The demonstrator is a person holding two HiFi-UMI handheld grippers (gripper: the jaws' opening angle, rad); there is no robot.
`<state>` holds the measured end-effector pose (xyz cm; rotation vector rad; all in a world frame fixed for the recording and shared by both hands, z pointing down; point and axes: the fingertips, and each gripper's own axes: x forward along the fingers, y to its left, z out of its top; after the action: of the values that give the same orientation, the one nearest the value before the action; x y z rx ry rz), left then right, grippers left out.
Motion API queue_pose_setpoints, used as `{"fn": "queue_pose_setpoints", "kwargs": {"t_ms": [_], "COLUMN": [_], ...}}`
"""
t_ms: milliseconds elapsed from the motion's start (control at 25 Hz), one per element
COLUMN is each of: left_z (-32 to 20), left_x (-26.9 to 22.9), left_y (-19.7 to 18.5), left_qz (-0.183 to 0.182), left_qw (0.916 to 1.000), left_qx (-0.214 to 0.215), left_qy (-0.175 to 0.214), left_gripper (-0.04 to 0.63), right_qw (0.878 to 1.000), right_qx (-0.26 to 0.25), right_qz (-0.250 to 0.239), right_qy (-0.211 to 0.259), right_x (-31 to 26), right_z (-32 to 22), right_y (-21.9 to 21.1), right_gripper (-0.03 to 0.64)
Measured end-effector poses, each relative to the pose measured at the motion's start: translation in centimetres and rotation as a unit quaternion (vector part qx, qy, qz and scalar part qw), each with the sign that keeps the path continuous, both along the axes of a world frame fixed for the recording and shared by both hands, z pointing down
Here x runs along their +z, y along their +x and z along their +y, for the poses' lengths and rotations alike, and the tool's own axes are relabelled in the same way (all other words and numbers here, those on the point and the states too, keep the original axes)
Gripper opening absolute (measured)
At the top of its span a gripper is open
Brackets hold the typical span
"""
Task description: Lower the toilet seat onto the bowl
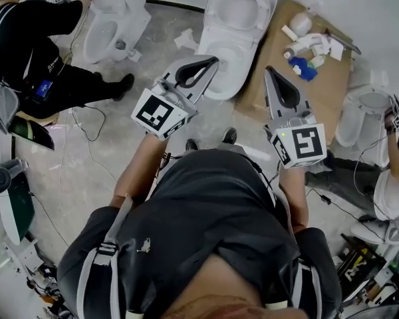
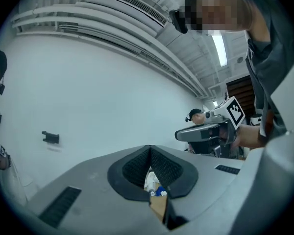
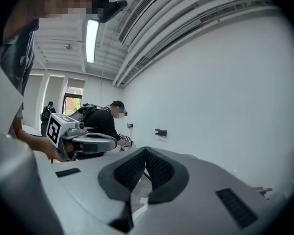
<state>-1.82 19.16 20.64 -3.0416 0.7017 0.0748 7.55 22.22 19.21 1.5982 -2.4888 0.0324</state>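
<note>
Head view: the white oval plastic toilet seat [image 1: 239, 8] appears raised at the 12 o'clock end of the white ceramic bowl [image 1: 234, 75]. Its long axis runs roughly from 12 to 6 o'clock. The left gripper [image 1: 214, 60] reaches over the bowl's 9 o'clock rim, with the seat at about 1 o'clock from its tips. The right gripper [image 1: 269, 69] hangs beside the bowl's 3 o'clock side, above the brown cardboard sheet [image 1: 269, 42], and the seat lies at 11 o'clock from it. Neither touches the seat. The left looks slightly nearer, so the coming reach probably goes up and inward toward 12 o'clock.

Left gripper view: its black ribbed pads are clenched tip to tip, with nothing between them. No part of the toilet shows.

Right gripper view: its jaws are likewise pressed together and empty. The seat is out of sight here too.
</note>
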Motion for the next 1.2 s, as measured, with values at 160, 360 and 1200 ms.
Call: {"fn": "queue_pose_setpoints", "kwargs": {"t_ms": [160,360,1200], "left_z": [-2.0,-3.5,-15.4], "left_x": [-0.1,0.1,0.2], "left_y": [2.6,5.3,0.2], "left_qz": [-0.006,-0.010,0.009], "left_qw": [0.9997,0.9993,0.9979], "left_qx": [-0.023,-0.036,0.063], "left_qy": [0.001,0.000,-0.011], "left_gripper": [0.005,0.003,0.004], "right_qw": [1.000,0.999,0.998], "right_qx": [-0.026,-0.040,0.062], "right_qz": [-0.007,-0.009,0.006], "right_qy": [0.003,0.006,-0.013], "right_x": [-0.1,-0.3,0.2], "right_z": [-2.4,-4.6,-14.7], "right_y": [2.5,5.2,-0.3], "right_gripper": [0.008,0.008,0.008]}}
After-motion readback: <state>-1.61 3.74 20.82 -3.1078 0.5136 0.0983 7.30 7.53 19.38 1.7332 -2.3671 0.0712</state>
